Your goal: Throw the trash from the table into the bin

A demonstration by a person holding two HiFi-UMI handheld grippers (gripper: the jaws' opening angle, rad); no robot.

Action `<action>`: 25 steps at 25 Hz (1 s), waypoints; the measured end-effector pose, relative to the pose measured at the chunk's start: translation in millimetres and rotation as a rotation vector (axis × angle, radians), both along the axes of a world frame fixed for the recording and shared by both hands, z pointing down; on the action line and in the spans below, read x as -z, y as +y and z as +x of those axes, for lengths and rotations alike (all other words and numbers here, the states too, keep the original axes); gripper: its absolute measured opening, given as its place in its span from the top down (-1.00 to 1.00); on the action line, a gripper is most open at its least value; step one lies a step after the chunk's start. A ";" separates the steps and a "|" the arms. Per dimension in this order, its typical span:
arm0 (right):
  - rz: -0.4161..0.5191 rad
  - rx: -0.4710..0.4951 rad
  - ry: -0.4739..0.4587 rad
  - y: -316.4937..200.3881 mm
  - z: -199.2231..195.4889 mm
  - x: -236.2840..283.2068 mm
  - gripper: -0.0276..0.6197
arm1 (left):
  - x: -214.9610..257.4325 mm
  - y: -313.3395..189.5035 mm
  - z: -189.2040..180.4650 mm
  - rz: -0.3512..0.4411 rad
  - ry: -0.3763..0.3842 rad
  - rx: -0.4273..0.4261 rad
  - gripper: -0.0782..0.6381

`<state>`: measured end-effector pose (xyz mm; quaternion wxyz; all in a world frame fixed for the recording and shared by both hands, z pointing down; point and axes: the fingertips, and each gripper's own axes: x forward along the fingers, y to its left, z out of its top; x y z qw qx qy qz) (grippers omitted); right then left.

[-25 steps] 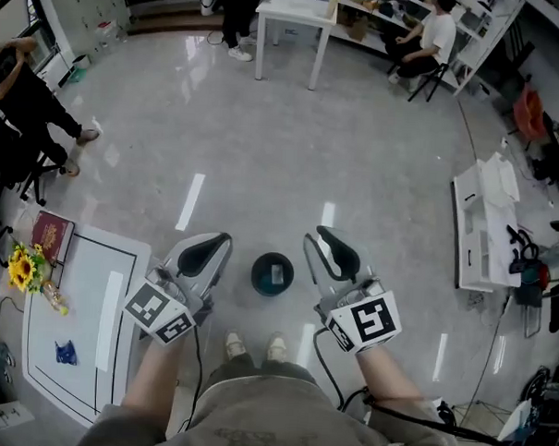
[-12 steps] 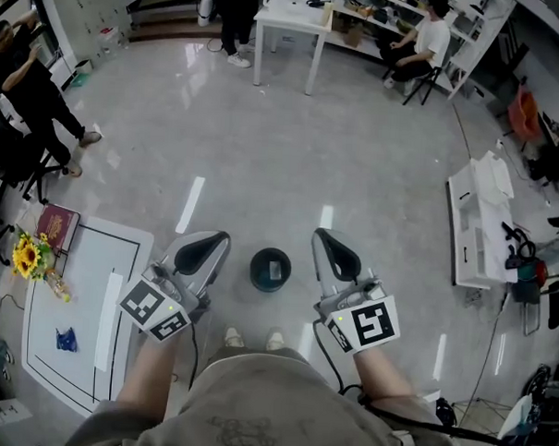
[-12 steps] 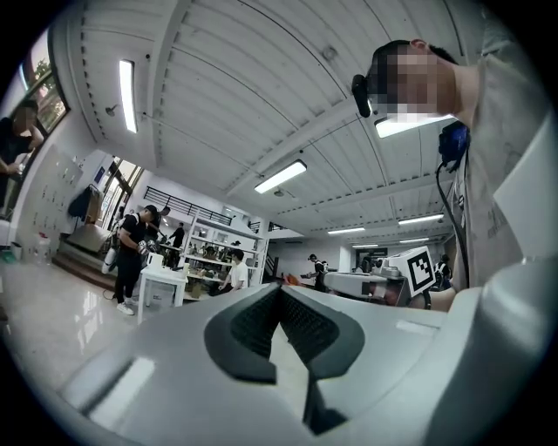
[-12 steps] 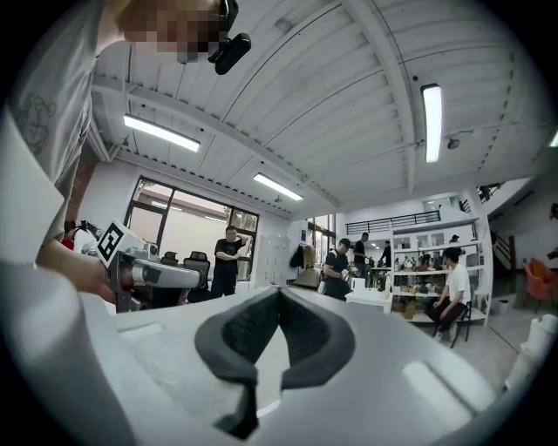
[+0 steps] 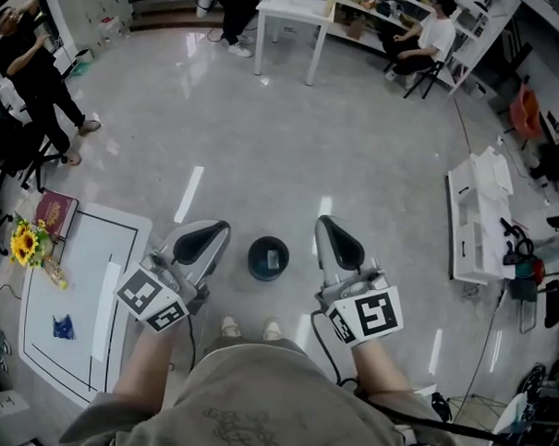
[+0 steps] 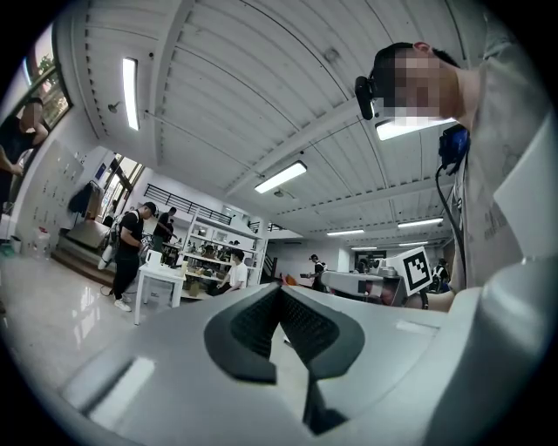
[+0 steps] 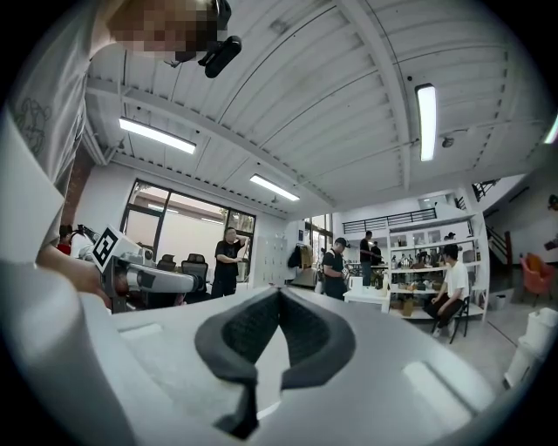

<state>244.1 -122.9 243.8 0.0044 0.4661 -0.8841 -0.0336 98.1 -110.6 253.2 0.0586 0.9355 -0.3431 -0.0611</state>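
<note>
Drop step looked done: left gripper point(image 5: 213, 230) and right gripper point(image 5: 328, 226) flanked the bin point(image 5: 252, 263), both jaws clenched on nothing, pale scrap point(image 5: 271, 260) inside. Blue trash piece point(image 5: 62, 326) lay on bench point(image 5: 85, 278), left of bin. Next prob. needs turning left, opening jaws over it.

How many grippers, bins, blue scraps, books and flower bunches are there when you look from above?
Grippers: 2 (left gripper, right gripper)
Bin: 1
Blue scrap: 1
Red book: 1
Sunflower bunch: 1
Total: 6
</note>
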 end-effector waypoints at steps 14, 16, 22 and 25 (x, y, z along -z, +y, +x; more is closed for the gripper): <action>-0.025 0.000 0.003 -5.0 -1.2 -12.5 0.91 | -4.4 -0.5 10.3 0.000 -0.025 -0.044 0.79; -0.023 -0.009 0.000 -7.8 0.4 -13.1 0.91 | -5.7 -3.8 10.1 -0.009 -0.026 -0.048 0.79; -0.032 -0.018 0.000 -14.7 11.0 -17.4 0.91 | -10.5 -14.9 12.0 -0.047 -0.013 -0.036 0.79; -0.044 -0.024 0.001 -16.4 17.3 -23.4 0.91 | -18.5 -17.4 16.4 -0.067 -0.028 -0.030 0.79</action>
